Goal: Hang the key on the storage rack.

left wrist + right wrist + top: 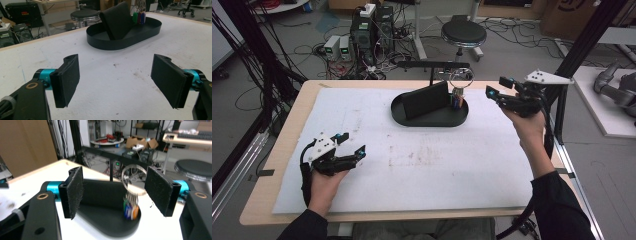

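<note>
A black oval tray [412, 119] [120, 45] [110, 228] stands on the far middle of the white mat. A black wallet [427, 100] [117, 21] [102, 192] leans upright inside it. A metal key ring [461, 79] [131, 180] hangs from a black stand over the tray's right end, its coloured tags [456, 99] [139, 17] [131, 208] dangling into the tray. My right gripper [497, 86] [115, 192] is raised just right of the ring, open, with nothing between its pads. My left gripper [353, 143] [116, 80] rests open and empty at the near left of the mat.
The white mat [422, 165] covers most of the wooden table [287, 150]. Behind the table are a round stool [463, 34], computer cases [372, 30] and floor cables. A black frame post [582, 45] rises at the right, close behind my right hand.
</note>
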`<state>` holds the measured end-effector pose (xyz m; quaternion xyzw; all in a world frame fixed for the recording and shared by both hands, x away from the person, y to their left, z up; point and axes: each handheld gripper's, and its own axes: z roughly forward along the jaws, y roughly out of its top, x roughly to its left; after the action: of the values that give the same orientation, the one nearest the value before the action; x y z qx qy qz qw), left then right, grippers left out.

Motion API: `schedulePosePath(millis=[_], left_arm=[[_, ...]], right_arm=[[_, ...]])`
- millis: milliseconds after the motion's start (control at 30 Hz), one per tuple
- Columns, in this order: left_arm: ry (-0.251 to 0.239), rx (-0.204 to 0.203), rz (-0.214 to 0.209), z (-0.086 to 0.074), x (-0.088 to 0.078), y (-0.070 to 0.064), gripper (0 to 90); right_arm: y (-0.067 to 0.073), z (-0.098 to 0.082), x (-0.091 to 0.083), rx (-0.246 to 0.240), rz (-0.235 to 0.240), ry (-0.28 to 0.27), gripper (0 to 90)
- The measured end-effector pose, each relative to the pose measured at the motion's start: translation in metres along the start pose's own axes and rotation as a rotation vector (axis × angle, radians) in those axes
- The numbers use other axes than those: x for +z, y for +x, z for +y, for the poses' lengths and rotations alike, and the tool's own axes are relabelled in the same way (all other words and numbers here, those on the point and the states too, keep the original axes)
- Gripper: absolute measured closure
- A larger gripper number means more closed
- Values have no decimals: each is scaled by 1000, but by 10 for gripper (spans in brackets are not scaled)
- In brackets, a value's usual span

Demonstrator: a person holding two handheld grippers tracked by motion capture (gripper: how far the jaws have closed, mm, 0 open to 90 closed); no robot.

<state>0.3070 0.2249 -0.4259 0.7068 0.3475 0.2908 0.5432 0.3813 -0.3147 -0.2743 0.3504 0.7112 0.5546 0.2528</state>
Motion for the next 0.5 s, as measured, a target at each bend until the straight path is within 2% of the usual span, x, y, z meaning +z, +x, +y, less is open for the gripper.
schedulePosePath(millis=[100,267,433,500], left_arm=[[5,-3,-2,0,4,-1,232],[7,7,-8,1,7,-5,232],[-1,11,-5,3,6,-6,233],[-5,6,-1,3,6,-6,232]], right_arm=[[-2,-18,-15,24,-9,-7,303],[-7,-54,-30,71,-26,-14,277],[-7,-89,-35,101,-43,-11,275],[-7,-97,-35,109,-51,-2,275]])
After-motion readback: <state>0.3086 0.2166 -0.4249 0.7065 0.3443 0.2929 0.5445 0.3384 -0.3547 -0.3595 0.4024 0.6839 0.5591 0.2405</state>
